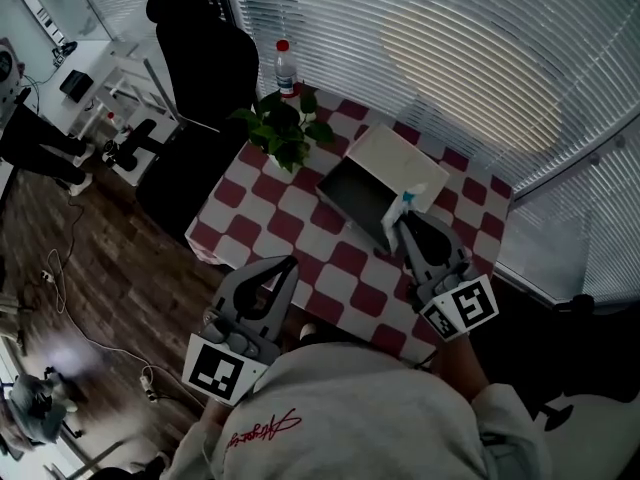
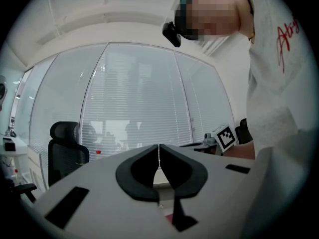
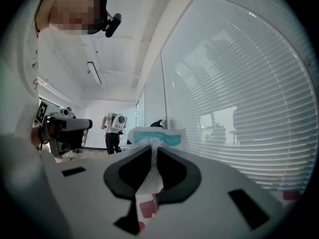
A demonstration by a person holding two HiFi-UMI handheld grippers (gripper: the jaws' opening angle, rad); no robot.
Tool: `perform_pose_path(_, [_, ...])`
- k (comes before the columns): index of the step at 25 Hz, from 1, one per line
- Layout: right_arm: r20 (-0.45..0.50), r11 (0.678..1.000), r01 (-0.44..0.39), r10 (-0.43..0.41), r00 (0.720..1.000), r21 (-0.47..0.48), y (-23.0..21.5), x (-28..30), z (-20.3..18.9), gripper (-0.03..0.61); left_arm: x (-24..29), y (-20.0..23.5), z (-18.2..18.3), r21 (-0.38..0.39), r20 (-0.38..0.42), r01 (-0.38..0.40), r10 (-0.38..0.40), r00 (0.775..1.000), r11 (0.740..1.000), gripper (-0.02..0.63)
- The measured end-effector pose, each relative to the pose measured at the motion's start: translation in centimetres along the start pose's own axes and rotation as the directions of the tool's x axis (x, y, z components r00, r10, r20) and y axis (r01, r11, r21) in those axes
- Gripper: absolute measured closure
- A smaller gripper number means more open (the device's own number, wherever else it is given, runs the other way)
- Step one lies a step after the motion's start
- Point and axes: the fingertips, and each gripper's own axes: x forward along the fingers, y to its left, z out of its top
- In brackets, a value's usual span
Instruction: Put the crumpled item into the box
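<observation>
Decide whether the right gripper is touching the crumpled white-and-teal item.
Touching. The right gripper view shows the right gripper pinching the crumpled item between its jaws, the rest sticking out past the tips.

Holds the left gripper (image 1: 288, 264) low at the left, close in to the torso, pointing level and forward. Presses its jaws together tip to tip, with nothing between them. Carries the right gripper (image 1: 401, 220) at the right, reaching further forward than the left, also level. Clamps its jaws on the crumpled item (image 1: 411, 199), a white and teal wad sticking out past the fingertips. Bears a marker cube (image 1: 214, 369) at the body end of each gripper. Tucks both arms, in light grey sleeves (image 1: 503, 420), close to the chest with elbows bent.
</observation>
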Motion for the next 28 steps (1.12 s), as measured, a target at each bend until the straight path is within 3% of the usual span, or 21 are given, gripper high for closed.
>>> perform_pose_path(28, [-0.127, 1.0, -0.013, 0.013, 0.992, 0.001, -2.8, 3.6, -5.0, 0.531, -1.7, 0.8, -0.2, 0.005, -0.027, -0.111, 0.111, 0.993, 0.994, 0.594])
